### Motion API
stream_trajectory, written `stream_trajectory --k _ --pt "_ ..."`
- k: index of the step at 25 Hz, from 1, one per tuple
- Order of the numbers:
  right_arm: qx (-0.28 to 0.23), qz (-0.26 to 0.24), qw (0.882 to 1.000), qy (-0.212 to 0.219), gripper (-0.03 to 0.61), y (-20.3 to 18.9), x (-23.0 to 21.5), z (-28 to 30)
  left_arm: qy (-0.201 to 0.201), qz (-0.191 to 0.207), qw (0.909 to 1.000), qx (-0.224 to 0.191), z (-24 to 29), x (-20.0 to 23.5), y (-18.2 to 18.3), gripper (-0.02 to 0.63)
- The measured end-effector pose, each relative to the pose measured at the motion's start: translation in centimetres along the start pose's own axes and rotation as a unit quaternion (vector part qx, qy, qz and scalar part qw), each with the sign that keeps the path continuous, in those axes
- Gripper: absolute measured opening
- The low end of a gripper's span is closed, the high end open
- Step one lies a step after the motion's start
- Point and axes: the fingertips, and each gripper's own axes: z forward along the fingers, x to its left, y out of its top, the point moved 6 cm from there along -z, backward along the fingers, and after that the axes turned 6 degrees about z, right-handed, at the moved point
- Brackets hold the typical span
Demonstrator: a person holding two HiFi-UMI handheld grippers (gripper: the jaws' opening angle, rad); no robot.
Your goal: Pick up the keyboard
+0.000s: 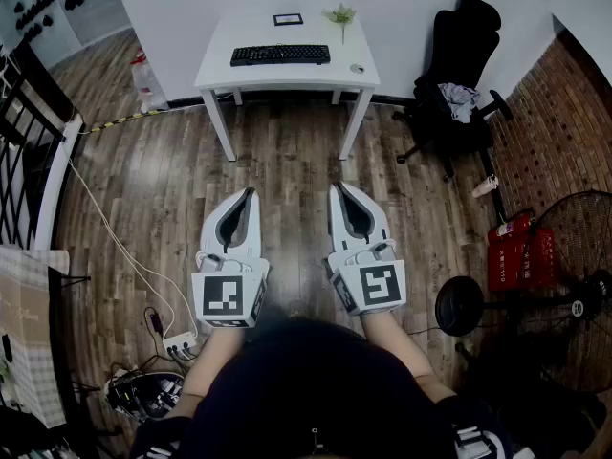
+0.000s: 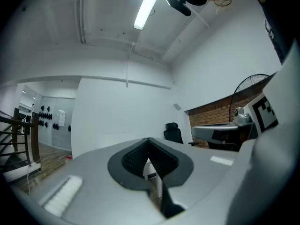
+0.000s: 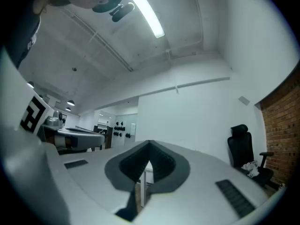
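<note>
Left gripper [image 1: 250, 194]: jaws together, nothing held, pointing level. Keyboard [image 1: 280, 54] lies on the white table [image 1: 215, 70] well ahead, untouched. Right gripper [image 1: 338, 189]: closed too, empty. Best approach: step up, open both, take the 2 keyboard ends evenly.

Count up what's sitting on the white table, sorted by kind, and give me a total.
black rectangular keyboard: 1
small dark-framed picture: 1
small green plant: 1
small pale rounded object, possibly a mouse: 1
Total: 4
</note>
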Motion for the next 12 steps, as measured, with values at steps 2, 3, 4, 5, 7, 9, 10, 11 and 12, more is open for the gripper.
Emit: stream_trajectory --k 2,3,4,5,7,9,10,11,12 --pt "-0.001 0.000 1.000 0.000 0.011 -0.1 -0.4 0.2 -0.001 -0.001 1.0000 0.001 0.4 -0.2 -0.2 0.011" --pt "-0.002 0.000 1.000 0.000 0.011 -0.2 -0.6 0.3 -0.002 -0.001 1.0000 0.001 0.7 -0.2 -0.3 0.011" --pt "-0.002 0.002 1.000 0.000 0.011 -0.3 -0.8 0.4 -0.002 -0.001 1.0000 0.001 0.9 -0.3 -0.4 0.011" --pt "-0.003 0.005 1.000 0.000 0.011 -0.4 -1.0 0.6 -0.002 -0.001 1.0000 0.001 1.1 -0.3 -0.4 0.011" --pt "-0.006 0.016 1.000 0.001 0.011 -0.6 -1.5 1.2 -0.003 0.000 1.0000 0.001 1.7 -0.2 -0.6 0.011" --pt "-0.006 0.023 1.000 0.001 0.011 -0.9 -1.9 2.0 -0.002 0.001 1.0000 0.001 2.4 0.2 -0.9 0.011" --pt "-0.005 0.024 1.000 0.000 0.011 -1.1 -2.1 2.5 -0.002 0.001 1.0000 0.002 2.8 0.4 -1.1 0.011" --pt "-0.004 0.024 1.000 -0.001 0.011 -1.4 -2.3 3.0 -0.001 0.001 1.0000 0.003 3.2 0.8 -1.4 0.012" --pt "-0.003 0.024 1.000 -0.002 0.011 -1.6 -2.6 3.7 0.001 0.001 1.0000 0.005 3.8 1.2 -1.7 0.012"
